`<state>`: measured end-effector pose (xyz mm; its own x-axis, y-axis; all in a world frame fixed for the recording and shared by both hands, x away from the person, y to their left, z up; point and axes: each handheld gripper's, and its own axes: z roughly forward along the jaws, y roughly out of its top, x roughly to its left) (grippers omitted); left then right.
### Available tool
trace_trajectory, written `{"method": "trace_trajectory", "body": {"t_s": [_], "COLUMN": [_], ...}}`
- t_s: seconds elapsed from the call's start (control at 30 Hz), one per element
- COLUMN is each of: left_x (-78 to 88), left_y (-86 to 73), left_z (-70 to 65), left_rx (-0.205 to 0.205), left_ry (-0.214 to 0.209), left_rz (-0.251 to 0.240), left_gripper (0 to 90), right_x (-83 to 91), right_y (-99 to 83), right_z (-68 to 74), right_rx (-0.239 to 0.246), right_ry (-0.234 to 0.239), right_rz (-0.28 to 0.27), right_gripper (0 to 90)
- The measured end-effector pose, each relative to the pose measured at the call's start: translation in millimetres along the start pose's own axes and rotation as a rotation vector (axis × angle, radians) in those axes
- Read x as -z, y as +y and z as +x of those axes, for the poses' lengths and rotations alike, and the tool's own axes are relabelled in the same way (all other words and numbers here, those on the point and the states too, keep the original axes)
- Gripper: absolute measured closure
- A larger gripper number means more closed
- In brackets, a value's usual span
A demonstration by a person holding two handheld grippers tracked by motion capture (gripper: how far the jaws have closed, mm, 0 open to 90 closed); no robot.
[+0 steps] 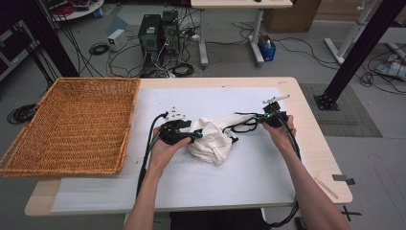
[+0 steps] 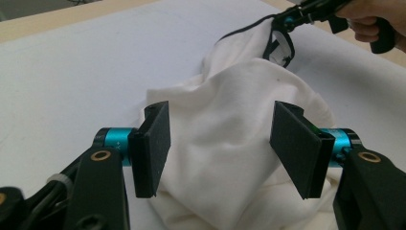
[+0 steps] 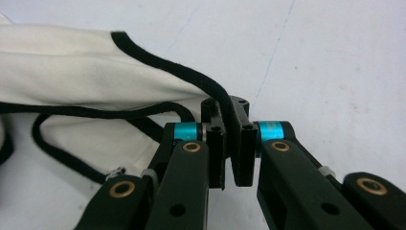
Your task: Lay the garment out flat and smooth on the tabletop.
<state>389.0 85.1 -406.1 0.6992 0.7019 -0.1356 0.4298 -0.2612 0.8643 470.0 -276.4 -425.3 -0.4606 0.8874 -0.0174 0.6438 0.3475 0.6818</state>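
A crumpled white garment (image 1: 215, 139) with black trim lies in the middle of the white mat (image 1: 215, 182). My left gripper (image 1: 195, 136) is at the garment's left side. In the left gripper view it (image 2: 225, 143) stands open, with the white cloth (image 2: 239, 105) bulging between the two pads and neither pad pressing on it. My right gripper (image 1: 261, 119) is at the garment's right end. In the right gripper view it (image 3: 229, 143) is shut on the black trim (image 3: 158, 64), which runs up out of the jaws along the cloth's edge (image 3: 72, 72). That gripper (image 2: 287, 21) also holds the stretched corner up in the left gripper view.
A wide empty wicker basket (image 1: 72, 124) sits on the table's left end, overhanging its edge. The wooden table's right edge (image 1: 311, 124) lies just past my right hand. Computer towers (image 1: 158, 31) and cables are on the floor beyond.
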Motion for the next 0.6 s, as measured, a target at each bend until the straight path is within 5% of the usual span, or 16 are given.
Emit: {"method": "trace_trajectory", "body": {"t_s": [0.07,0.1,0.13,0.17,0.2,0.27,0.43,0.5,0.6], "left_x": [-11.0,-11.0,-14.4,-17.1,-19.4,-20.8,-16.7,-13.5,-6.6], "left_y": [-3.0,-3.0,-5.1,-7.1,-9.0,-10.0,-11.9,-13.5,-15.8], "left_z": [-0.5,-0.5,-0.3,0.6,1.5,2.3,8.4,12.2,17.8], "left_rx": [-0.013,-0.013,-0.011,-0.011,-0.006,-0.008,-0.003,0.019,0.048], "left_ry": [0.008,0.008,0.014,0.013,0.004,0.001,0.024,0.038,0.075], "left_rz": [0.049,0.049,0.069,0.085,0.092,0.097,0.116,0.110,0.100], "left_gripper": [39.4,39.4,40.3,40.3,48.8,50.2,77.5,78.9,80.1], "right_x": [-6.7,-6.7,-5.8,-5.8,-4.4,-4.1,6.5,11.7,18.9], "right_y": [2.5,2.5,0.2,0.2,-4.5,-5.8,-14.5,-16.8,-21.5], "right_z": [0.3,0.3,6.2,6.2,12.4,14.0,21.2,23.0,25.7], "right_rx": [0.023,0.023,0.040,0.040,0.035,0.031,-0.007,-0.025,0.020], "right_ry": [0.037,0.037,0.057,0.057,0.093,0.110,0.175,0.194,0.211], "right_rz": [0.027,0.027,0.037,0.037,0.043,0.049,0.014,-0.002,0.009], "right_gripper": [72.2,72.2,55.5,55.5,40.0,32.8,16.4,10.9,10.8]}}
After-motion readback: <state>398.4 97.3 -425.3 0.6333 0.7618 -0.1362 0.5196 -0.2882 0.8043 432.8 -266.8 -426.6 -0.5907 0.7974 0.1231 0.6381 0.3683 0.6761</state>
